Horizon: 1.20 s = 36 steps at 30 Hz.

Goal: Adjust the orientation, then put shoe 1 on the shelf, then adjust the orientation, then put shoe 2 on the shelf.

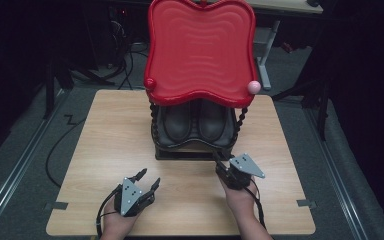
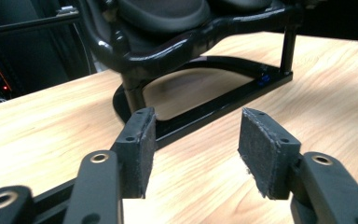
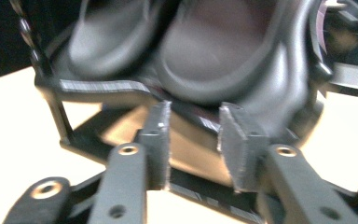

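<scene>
**Two tools at the shoe rack: steady the frame before closing**

Two tools sit on the near side of a two-tier rack (image 1: 196, 145) that stands mid-tabletop (image 1: 105, 150). Its red wavy tray (image 1: 200, 47) forms the top tier, and a pair of dark boots (image 1: 195, 122) rests on the black lower shelf beneath it.

The right tool (image 1: 220, 162) is up against the rack's front right corner. In the right gripper view its jaws stand part open, with the shelf's front rim (image 3: 121, 88) just beyond the pads and nothing pressed between them. The left tool (image 1: 147, 177) lies well back on the tabletop, jaws spread wide and empty, pointing at the rack's black base bar (image 2: 214, 109).

My reading is that the work in hand is taking hold of the rack at its lower shelf.

- Bring the right tool squarely onto the rim, so both pads (image 3: 161, 140) meet the flat of the rim rather than the curved boot toe above it.
- Move the left tool to the matching left corner before any lift or slide. The tall tray would likely make a one-sided pull tip the rack.
- Close slowly. The glossy black frame looks slippery.
- Keep the cables clear of the beaded posts (image 1: 241, 120).
</scene>
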### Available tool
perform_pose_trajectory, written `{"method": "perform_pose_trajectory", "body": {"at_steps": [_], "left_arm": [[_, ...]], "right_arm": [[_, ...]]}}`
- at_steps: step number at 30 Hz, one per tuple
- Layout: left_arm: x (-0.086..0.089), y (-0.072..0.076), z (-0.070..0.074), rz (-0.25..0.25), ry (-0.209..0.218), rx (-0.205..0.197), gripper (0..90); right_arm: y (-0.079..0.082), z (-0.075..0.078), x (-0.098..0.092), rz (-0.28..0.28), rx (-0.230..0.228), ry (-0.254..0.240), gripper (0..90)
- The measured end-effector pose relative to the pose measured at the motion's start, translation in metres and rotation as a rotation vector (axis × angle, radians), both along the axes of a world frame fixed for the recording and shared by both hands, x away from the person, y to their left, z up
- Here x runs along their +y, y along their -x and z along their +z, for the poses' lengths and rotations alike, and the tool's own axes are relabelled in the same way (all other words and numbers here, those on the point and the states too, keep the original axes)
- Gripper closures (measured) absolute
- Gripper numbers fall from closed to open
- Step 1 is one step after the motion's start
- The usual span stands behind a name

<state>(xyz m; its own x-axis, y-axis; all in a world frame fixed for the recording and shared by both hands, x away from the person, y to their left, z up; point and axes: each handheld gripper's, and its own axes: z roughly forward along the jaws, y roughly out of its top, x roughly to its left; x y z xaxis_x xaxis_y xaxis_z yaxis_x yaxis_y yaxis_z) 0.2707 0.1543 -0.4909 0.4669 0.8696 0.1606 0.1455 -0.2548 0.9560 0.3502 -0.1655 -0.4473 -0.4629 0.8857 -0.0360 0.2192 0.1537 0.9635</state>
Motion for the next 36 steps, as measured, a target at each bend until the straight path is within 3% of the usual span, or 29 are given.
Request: {"method": "perform_pose_trajectory", "body": {"at_steps": [3,4,10,11,12,15,20,24,27,30,34,36], "left_arm": [[0.011,-0.001,-0.001,0.020,-0.006,0.038,42.0],[0.011,-0.001,-0.003,0.034,0.043,0.036,41.2],[0.029,0.005,-0.003,0.092,0.065,0.052,39.5],[0.036,0.009,-0.001,0.099,0.013,0.063,39.2],[0.037,0.011,-0.001,0.101,0.013,0.063,39.0],[0.045,0.021,0.000,0.115,-0.003,0.069,38.1],[0.056,0.033,-0.002,0.118,-0.019,0.091,35.0],[0.060,0.033,0.002,0.113,0.007,0.086,32.6],[0.058,0.032,-0.001,0.088,-0.007,0.096,32.8],[0.056,0.030,-0.004,0.065,-0.032,0.108,35.2],[0.061,0.027,-0.004,0.076,0.006,0.118,31.8],[0.063,0.026,-0.005,0.084,0.003,0.121,31.4]], "right_arm": [[0.007,-0.010,-0.022,-0.013,0.018,0.020,50.4],[0.009,-0.014,-0.030,-0.017,0.025,0.022,46.8],[0.018,-0.029,-0.075,-0.073,0.100,0.027,29.4],[0.019,-0.031,-0.079,-0.080,0.106,0.038,26.9],[0.020,-0.035,-0.085,-0.084,0.121,0.059,25.9],[0.023,-0.038,-0.096,-0.099,0.159,0.062,21.1],[0.024,-0.037,-0.109,-0.167,0.189,0.022,19.9],[0.027,-0.037,-0.113,-0.231,0.196,0.003,18.9],[0.031,-0.036,-0.114,-0.268,0.182,0.028,17.2],[0.034,-0.038,-0.118,-0.287,0.196,0.028,16.5],[0.037,-0.041,-0.124,-0.314,0.207,0.040,16.1],[0.036,-0.042,-0.128,-0.324,0.216,0.026,16.2]]}}
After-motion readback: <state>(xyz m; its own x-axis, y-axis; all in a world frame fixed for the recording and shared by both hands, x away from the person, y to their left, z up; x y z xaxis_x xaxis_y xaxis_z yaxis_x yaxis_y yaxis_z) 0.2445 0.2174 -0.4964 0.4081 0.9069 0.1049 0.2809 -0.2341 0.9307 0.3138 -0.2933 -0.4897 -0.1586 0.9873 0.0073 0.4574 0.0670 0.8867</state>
